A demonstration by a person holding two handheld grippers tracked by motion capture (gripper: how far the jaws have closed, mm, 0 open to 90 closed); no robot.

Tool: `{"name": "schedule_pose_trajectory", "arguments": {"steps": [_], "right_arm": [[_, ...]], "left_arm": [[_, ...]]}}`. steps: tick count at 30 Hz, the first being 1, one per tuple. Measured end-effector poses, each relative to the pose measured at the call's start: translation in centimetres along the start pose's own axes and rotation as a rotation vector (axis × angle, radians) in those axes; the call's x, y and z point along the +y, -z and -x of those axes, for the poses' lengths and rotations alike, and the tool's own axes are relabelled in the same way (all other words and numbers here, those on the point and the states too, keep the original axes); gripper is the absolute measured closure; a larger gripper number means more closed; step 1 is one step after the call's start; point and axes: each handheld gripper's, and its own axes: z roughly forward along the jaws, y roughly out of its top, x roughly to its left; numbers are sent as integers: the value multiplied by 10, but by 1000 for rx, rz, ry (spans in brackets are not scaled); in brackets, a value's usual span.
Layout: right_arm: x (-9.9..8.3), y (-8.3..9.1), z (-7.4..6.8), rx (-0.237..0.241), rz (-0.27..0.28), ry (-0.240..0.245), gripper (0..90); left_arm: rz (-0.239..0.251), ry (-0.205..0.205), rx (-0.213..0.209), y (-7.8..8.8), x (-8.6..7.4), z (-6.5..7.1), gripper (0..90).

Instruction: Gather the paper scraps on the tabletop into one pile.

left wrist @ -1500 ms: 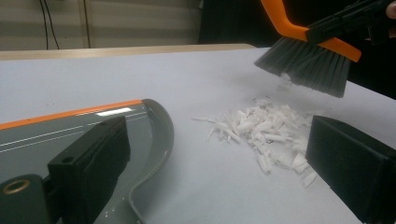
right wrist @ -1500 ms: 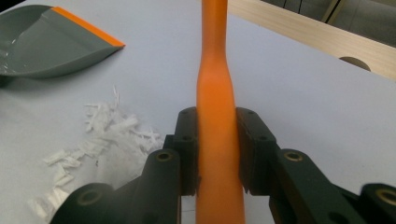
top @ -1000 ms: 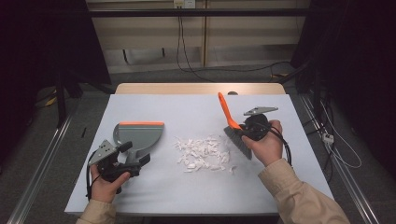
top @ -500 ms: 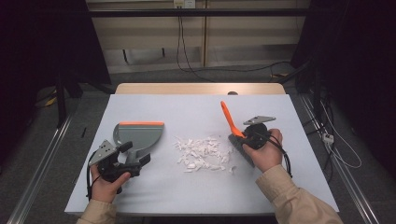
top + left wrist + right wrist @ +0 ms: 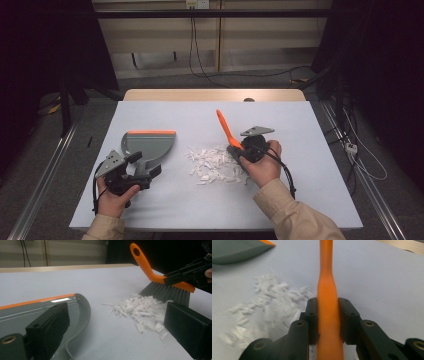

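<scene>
At the lower left of the high view, your left gripper (image 5: 131, 171) sits low on the white counter (image 5: 310, 150), its jaws set around the handle of the grey dustpan (image 5: 148, 144); whether they press on the handle, you cannot tell. In the left gripper view the two black jaws stand wide apart, the dustpan (image 5: 45, 307) with its orange-trimmed lip lying under the left one. The pan's orange edge faces the upper part of the high view.

Centre frame, a loose pile of white paper scraps (image 5: 212, 164) lies on the counter, just right of the dustpan and apart from it.

To the right of centre, your right gripper (image 5: 239, 150) has its jaws clamped on the orange hand brush (image 5: 226, 129), the handle slanting up toward the upper left. The right gripper view shows both pads pressed against the orange neck (image 5: 327, 312). In the left gripper view the grey bristles (image 5: 166, 292) meet the far edge of the scraps (image 5: 140, 312).
</scene>
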Motion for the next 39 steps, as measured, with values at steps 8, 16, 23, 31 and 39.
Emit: {"name": "schedule_pose_trajectory", "arguments": {"steps": [8, 16, 23, 31, 39], "right_arm": [[29, 5, 8, 1, 60, 0, 717], [23, 1, 35, -64, 42, 12, 717], [4, -11, 54, -136, 15, 8, 717], [7, -14, 29, 12, 39, -26, 717], [24, -12, 28, 16, 86, -8, 716]], "left_arm": [[-2, 2, 6, 2, -1, -2, 63], [-5, 3, 14, 5, -2, -4, 63], [-11, -2, 13, 4, -3, -3, 63], [-12, 1, 11, 1, -3, -3, 63], [-13, 2, 13, 2, -3, -4, 63]]}}
